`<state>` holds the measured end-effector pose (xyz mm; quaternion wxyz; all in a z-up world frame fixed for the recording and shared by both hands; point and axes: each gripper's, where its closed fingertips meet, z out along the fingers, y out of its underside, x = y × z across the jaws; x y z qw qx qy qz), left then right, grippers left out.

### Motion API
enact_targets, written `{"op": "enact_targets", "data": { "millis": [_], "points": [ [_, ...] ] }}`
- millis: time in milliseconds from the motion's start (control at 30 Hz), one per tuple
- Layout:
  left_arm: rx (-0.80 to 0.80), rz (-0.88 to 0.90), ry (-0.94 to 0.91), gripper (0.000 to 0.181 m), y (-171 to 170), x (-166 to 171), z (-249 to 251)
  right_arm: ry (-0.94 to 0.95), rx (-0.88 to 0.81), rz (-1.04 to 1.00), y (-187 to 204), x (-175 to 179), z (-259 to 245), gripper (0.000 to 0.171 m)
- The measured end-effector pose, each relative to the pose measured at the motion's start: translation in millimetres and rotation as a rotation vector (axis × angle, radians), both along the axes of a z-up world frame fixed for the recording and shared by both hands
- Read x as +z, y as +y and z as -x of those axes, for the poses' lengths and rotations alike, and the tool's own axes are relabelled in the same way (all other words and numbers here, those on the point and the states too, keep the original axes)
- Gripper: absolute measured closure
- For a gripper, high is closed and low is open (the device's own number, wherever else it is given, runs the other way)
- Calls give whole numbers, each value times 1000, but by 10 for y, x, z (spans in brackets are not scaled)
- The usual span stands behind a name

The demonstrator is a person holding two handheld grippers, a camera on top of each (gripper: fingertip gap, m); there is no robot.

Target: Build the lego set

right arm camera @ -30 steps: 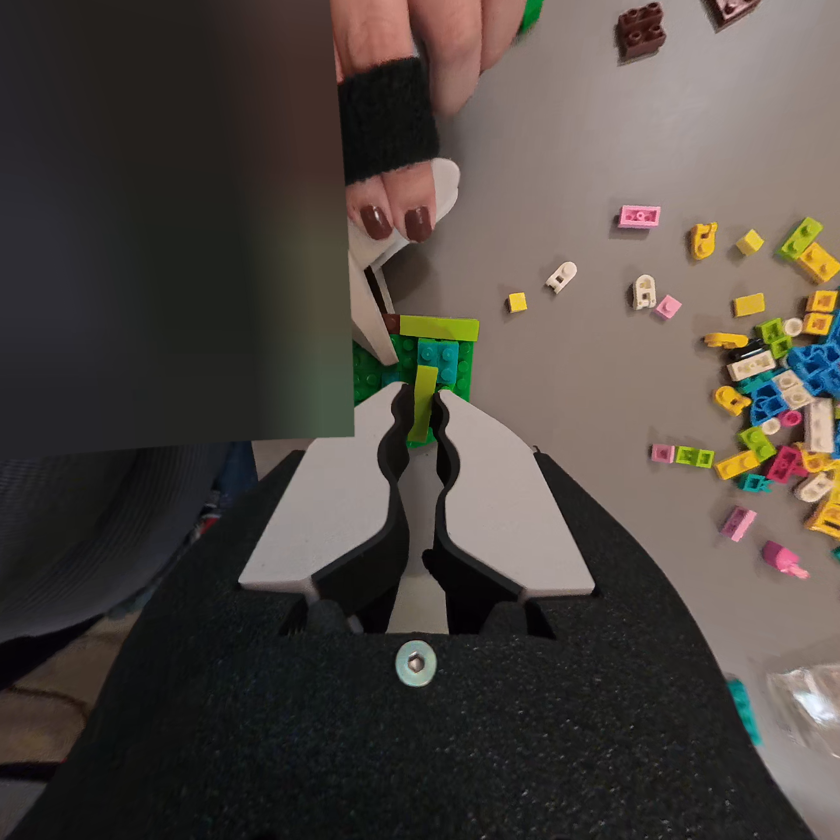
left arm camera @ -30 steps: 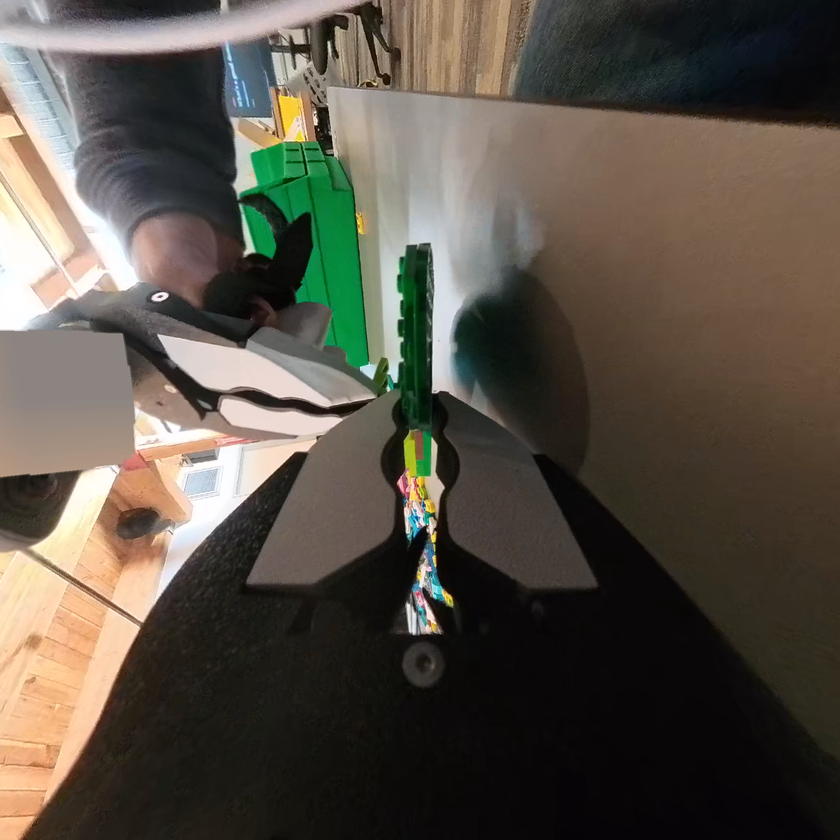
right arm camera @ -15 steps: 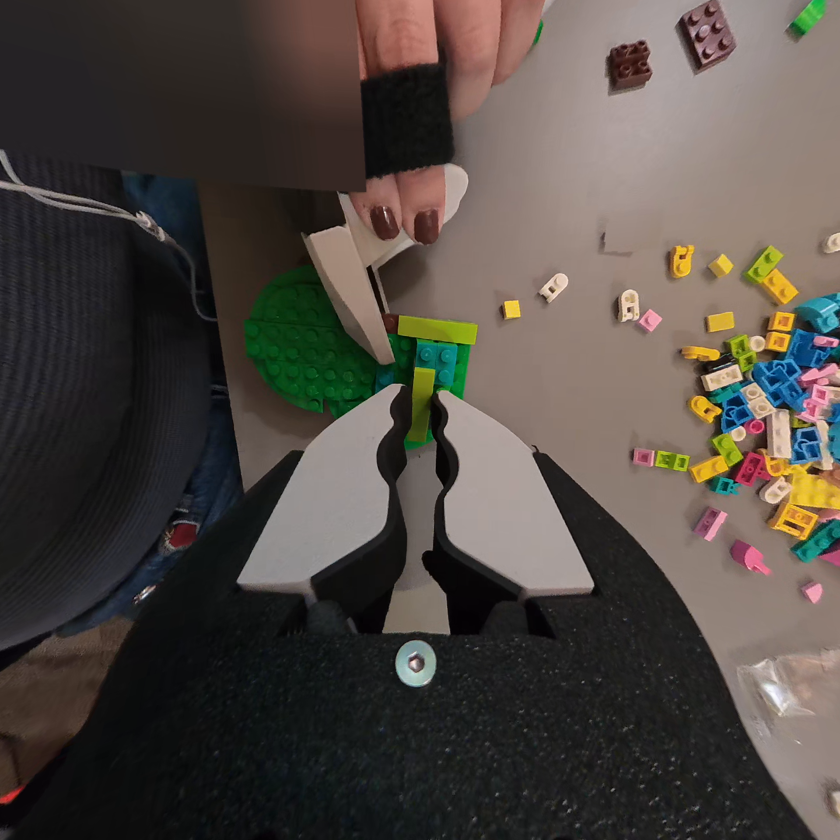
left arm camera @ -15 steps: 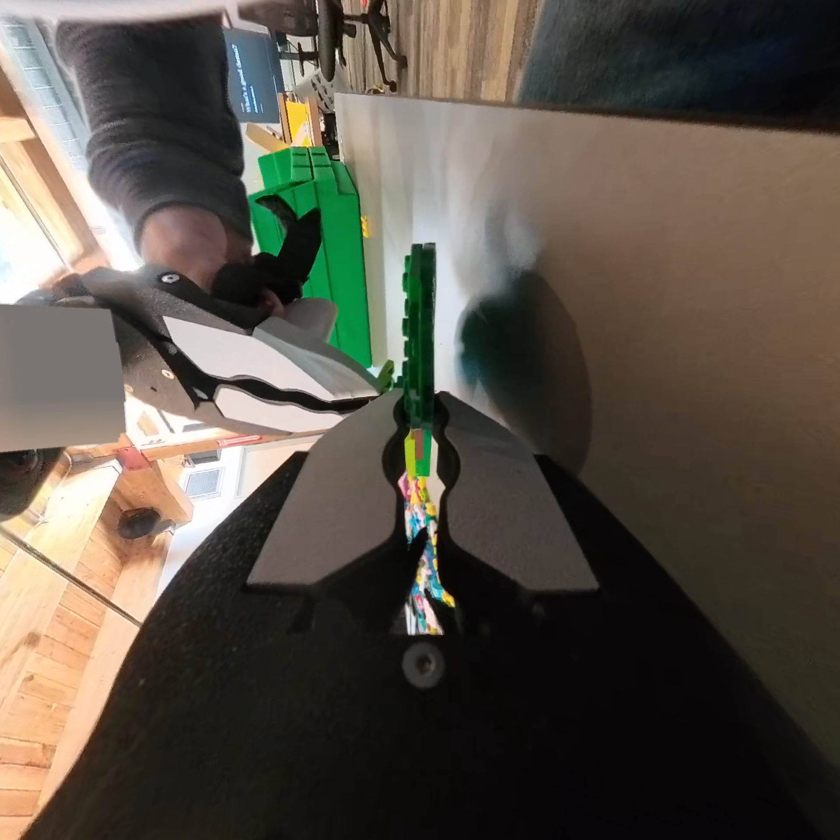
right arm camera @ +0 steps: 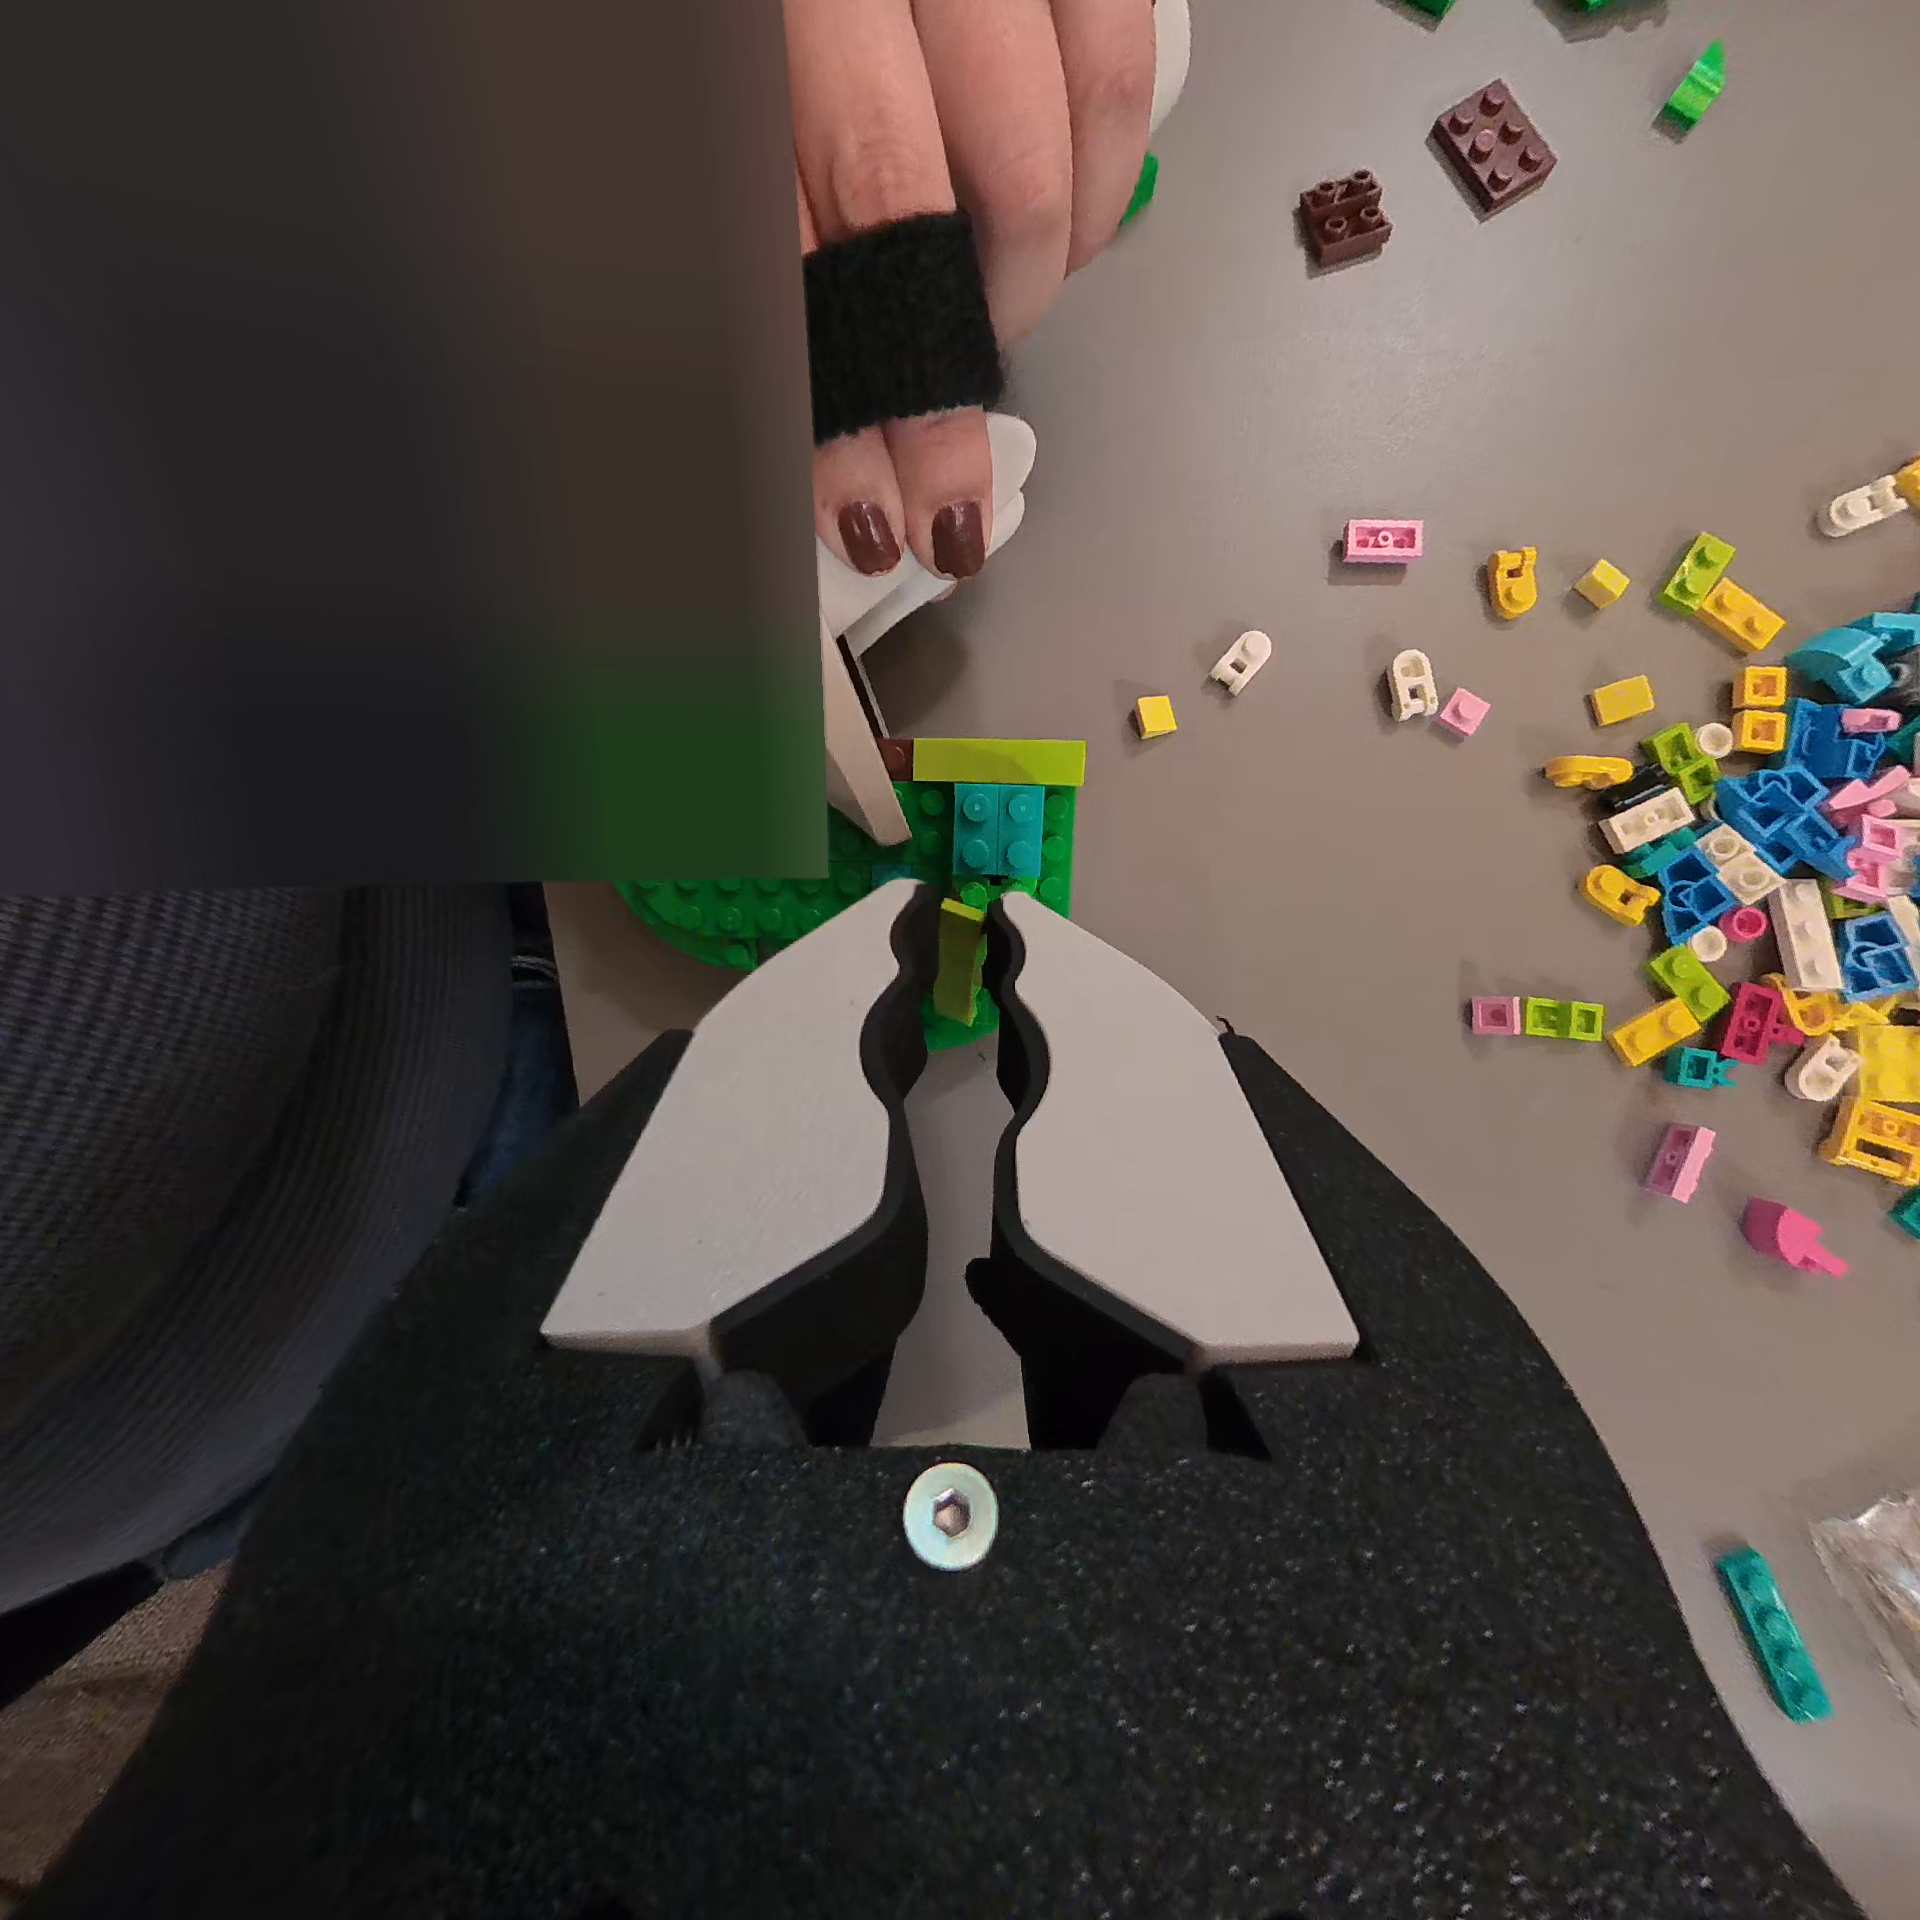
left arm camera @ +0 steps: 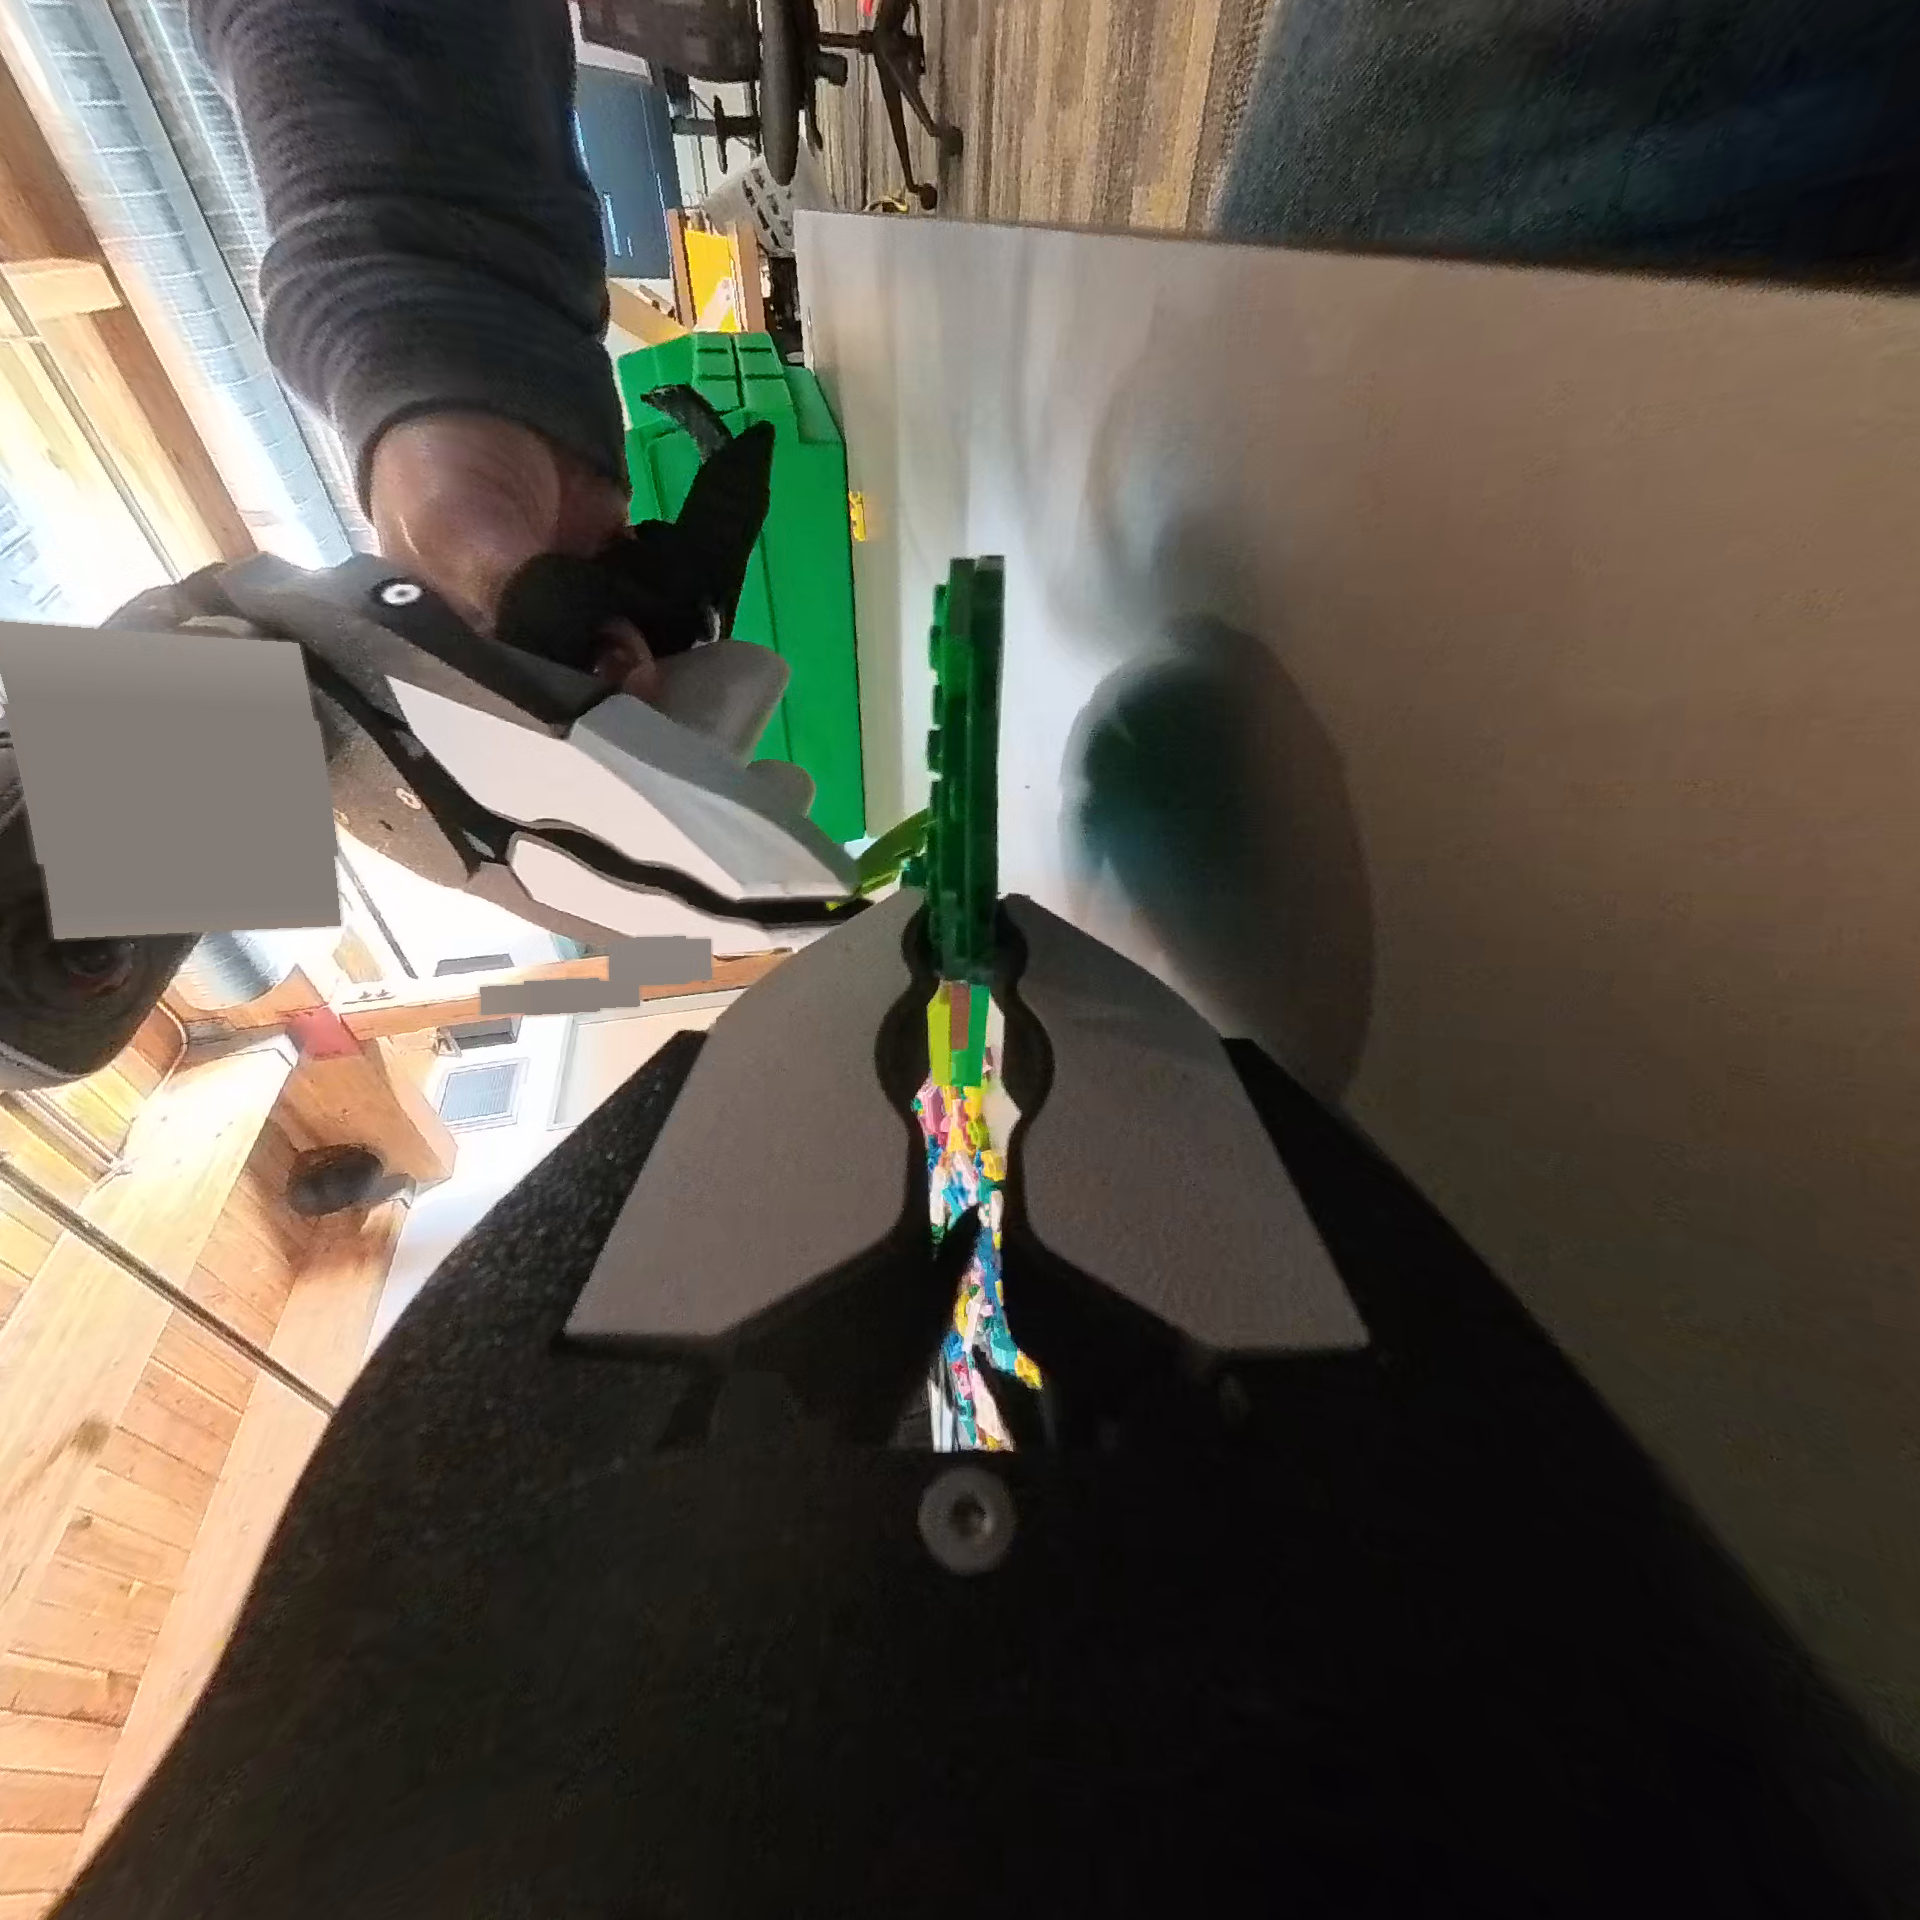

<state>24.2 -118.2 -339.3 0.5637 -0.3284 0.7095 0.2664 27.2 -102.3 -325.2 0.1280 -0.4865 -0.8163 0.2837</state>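
On the grey surface (right arm camera: 1351,935), seen from the right wrist view, the build lies near the edge closest to the person. Its largest part is one green studded baseplate (right arm camera: 717,914), rounded on the side that shows; part of it is covered by a masking patch. The left claw (left arm camera: 961,935) is closed on this baseplate, which appears edge-on between its tips in the left wrist view. On the baseplate sit one teal brick (right arm camera: 997,826) and, at its far edge, one lime-green plate (right arm camera: 997,762) with a small brown piece (right arm camera: 896,756) touching its end. The right claw (right arm camera: 961,914) is closed on one lime-green strip (right arm camera: 958,961), held over the baseplate's near corner just beside the teal brick; whether the strip touches the studs cannot be told. A hand (right arm camera: 966,208) with one black fabric band (right arm camera: 899,322) around two fingers works the left claw's handle.

Two dark brown bricks (right arm camera: 1492,143) lie well apart from the build, at the far side. A loose heap of small pieces (right arm camera: 1787,862) in yellow, blue, pink, white, lime and teal spreads to the right; their number is too great to count. One teal strip (right arm camera: 1771,1636) lies alone near the bottom right, beside a clear plastic bag (right arm camera: 1870,1579). One green case (left arm camera: 790,582) stands at the far edge in the left wrist view. No lettering can be made out on the bricks.
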Motion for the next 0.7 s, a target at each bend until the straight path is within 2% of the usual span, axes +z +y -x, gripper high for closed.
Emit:
{"op": "enact_targets", "data": {
  "millis": [167,300,533,700],
  "points": [
    [-3,3,-1,173,-2,-4,-9,5,7,18,-1,-7,-6,164],
    [-5,12,-3,173,3,-11,-14,82,65,76,-135,106,36,164],
    [-6,25,-3,173,3,-22,-19,81,138,-33,-243,-36,76,163],
    [-6,29,-7,173,13,-22,-25,106,119,-11,-206,1,35,157]
  ]
}}
